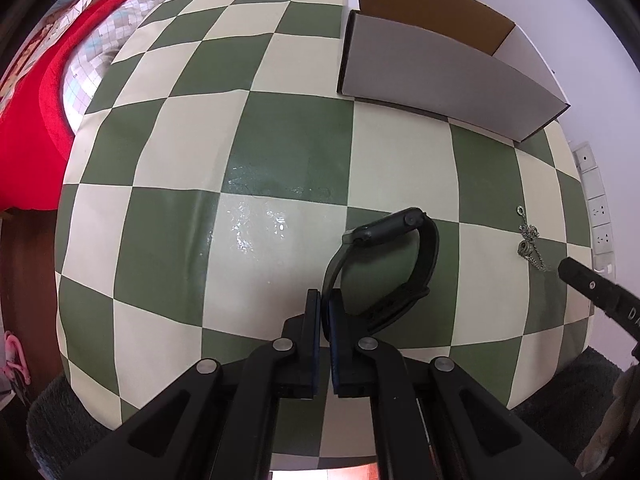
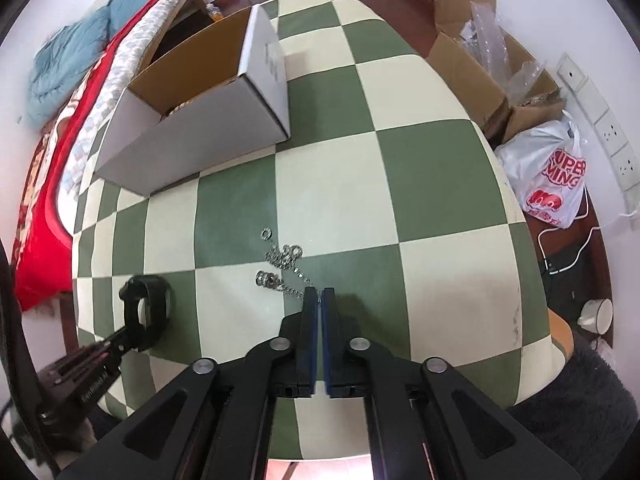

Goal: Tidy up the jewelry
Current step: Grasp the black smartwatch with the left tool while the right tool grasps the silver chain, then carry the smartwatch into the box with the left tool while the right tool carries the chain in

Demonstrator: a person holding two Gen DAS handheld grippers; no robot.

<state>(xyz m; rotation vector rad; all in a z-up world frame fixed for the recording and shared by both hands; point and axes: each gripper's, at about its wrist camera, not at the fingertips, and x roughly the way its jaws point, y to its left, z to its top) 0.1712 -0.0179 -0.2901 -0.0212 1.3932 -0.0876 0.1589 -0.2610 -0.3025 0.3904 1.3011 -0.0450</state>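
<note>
Pinching the watch (image 1: pixel 384 264) strap in the left gripper (image 1: pixel 325 300), fingers nearly closed on it, watch raised over the checkered table (image 1: pixel 280 128). Clamping the right gripper (image 2: pixel 320 296) on the silver chain (image 2: pixel 286 266), still lying on the table. Lifting both slowly, keeping grips firm, heading toward the open box (image 2: pixel 192 128) beyond.
</note>
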